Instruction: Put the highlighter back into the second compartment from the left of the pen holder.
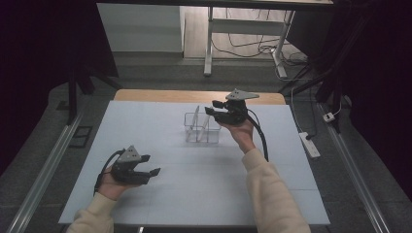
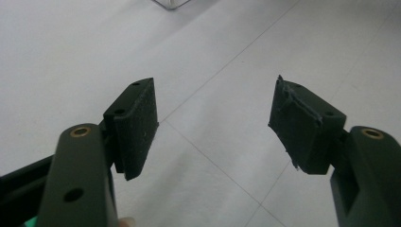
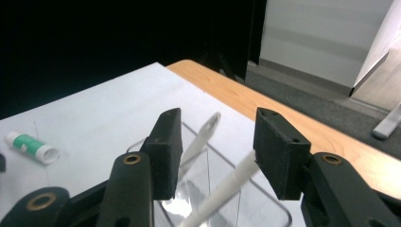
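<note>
Table [image 1: 194, 194] lying under a pale sheet, clear holder [image 1: 201, 128] standing near its far middle, right gripper [image 1: 212, 108] hovering over it, jaws apart – white pen [image 3: 222, 189] leaning inside, between them unpressed, left gripper [image 1: 151, 165] idling wide open near the front-left – gripping nothing.

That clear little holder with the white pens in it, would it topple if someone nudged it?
Probably fairly easily. The clear holder looks like thin see-through plastic, so likely light. The white pens lean out above its rim, which may shift weight to one side. Its smooth walls sit on a smooth white table, so a low push might slide it instead.
</note>
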Available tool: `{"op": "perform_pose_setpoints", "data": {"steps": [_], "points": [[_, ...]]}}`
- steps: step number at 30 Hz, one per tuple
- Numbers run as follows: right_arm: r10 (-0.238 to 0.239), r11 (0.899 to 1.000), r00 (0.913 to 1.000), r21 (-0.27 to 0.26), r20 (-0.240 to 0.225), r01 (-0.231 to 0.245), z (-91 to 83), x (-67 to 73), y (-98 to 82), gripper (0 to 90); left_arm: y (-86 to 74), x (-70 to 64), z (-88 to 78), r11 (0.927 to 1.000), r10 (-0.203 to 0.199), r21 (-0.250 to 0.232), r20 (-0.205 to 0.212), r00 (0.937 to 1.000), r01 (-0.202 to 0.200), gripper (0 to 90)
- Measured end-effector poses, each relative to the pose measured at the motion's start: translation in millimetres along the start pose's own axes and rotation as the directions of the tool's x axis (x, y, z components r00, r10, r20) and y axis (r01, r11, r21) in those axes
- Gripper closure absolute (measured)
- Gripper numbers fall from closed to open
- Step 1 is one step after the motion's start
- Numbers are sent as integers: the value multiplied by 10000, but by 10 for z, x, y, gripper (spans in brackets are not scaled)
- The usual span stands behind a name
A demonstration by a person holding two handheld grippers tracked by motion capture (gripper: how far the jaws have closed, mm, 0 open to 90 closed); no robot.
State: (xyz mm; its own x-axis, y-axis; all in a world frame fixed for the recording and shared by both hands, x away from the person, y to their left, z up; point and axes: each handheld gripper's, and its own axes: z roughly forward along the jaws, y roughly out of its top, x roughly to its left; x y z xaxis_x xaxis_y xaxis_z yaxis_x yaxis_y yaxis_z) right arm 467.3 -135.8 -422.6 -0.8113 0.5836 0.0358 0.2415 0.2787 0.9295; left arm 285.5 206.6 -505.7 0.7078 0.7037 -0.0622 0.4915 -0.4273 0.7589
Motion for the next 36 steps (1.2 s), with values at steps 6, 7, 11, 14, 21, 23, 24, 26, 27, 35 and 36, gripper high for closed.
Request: {"op": "perform_pose_setpoints", "data": {"steps": [6, 7, 11, 14, 21, 23, 24, 26, 27, 35, 36], "points": [[-91, 9995, 10000, 295, -24, 92, -131, 2, -84, 505, 2, -2, 0, 10000, 17, -7, -2, 10000, -17, 329], [-71, 9994, 10000, 346, -27, 71, -161, 4, -102, 505, 2, 0, -3, 10000, 18, -23, 2, 10000, -18, 329], [-70, 9983, 9999, 581, -82, 75, -273, 39, -209, 501, -3, 12, -3, 9999, -82, -66, -20, 10000, 82, 329], [-68, 9969, 9999, 788, -139, 79, -362, 57, -290, 490, -5, 12, -5, 9999, -86, -69, -37, 10000, 86, 329], [-100, 9919, 9997, 1261, -210, 126, -595, 104, -505, 474, -5, 19, 0, 10000, -68, -14, -46, 10000, 68, 330], [-33, 9914, 9998, 1307, -208, 60, -670, 103, -557, 472, -4, 17, 3, 10000, -60, -11, -53, 10000, 60, 329], [-16, 9909, 9998, 1345, -201, 43, -705, 100, -581, 471, -5, 18, 2, 10000, -68, -8, -61, 10000, 68, 329], [22, 9899, 9998, 1415, -199, 6, -778, 92, -633, 468, -7, 23, 0, 9999, -118, -34, -63, 9999, 118, 329], [64, 9895, 9997, 1447, -224, -31, -817, 91, -659, 468, -8, 25, -2, 9999, -137, -46, -70, 9999, 136, 329], [-35, 9859, 9999, 1674, -128, 56, -1140, 89, -876, 469, -14, 37, -7, 9998, -191, -63, -80, 9998, 190, 330], [61, 9868, 9999, 1621, -112, -42, -1177, 89, -910, 470, -14, 39, -6, 9998, -198, -66, -77, 9998, 198, 329]]}}
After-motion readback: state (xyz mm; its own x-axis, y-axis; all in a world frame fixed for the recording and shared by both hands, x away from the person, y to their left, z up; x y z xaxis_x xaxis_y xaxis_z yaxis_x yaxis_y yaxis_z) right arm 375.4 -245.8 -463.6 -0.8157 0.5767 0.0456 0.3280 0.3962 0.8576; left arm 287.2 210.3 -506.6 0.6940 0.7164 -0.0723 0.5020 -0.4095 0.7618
